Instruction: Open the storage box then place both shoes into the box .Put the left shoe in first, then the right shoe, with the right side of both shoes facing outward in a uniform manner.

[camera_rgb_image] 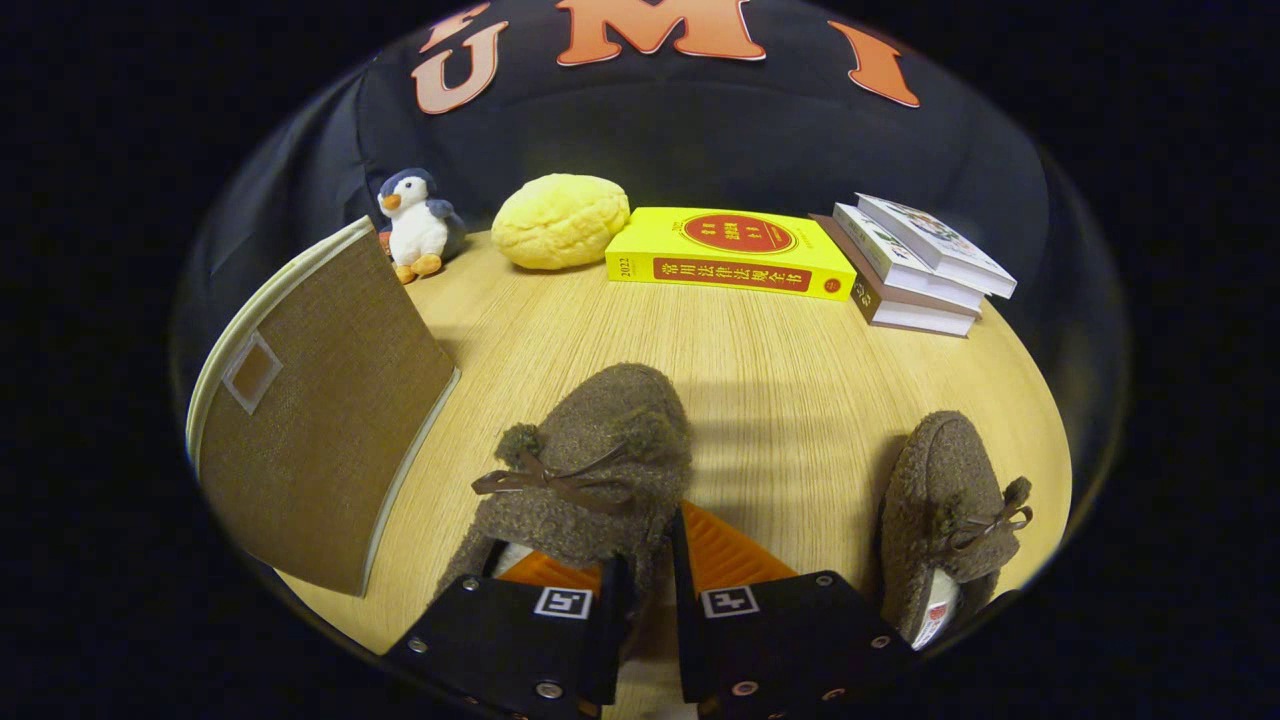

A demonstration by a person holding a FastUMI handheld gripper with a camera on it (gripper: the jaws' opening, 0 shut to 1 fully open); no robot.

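Observation:
A brown fuzzy shoe (590, 450) with a bow and pompoms lies toe-away right at my fingers. My gripper (648, 550) is shut on the shoe's right side wall, with one finger inside the opening and the other outside. Whether the shoe rests on the table or is lifted, I cannot tell. The second matching shoe (940, 490) lies on the table to the right of my fingers, toe away, inner lining showing. The storage box (320, 420) stands to the left, a brown woven panel with a cream edge and a label window facing me; its inside is hidden.
On the wooden table (780, 370), well beyond the shoes, sit a penguin plush (415, 225), a yellow bun-shaped toy (560, 220), a thick yellow book (730, 252) and a stack of books (920, 265).

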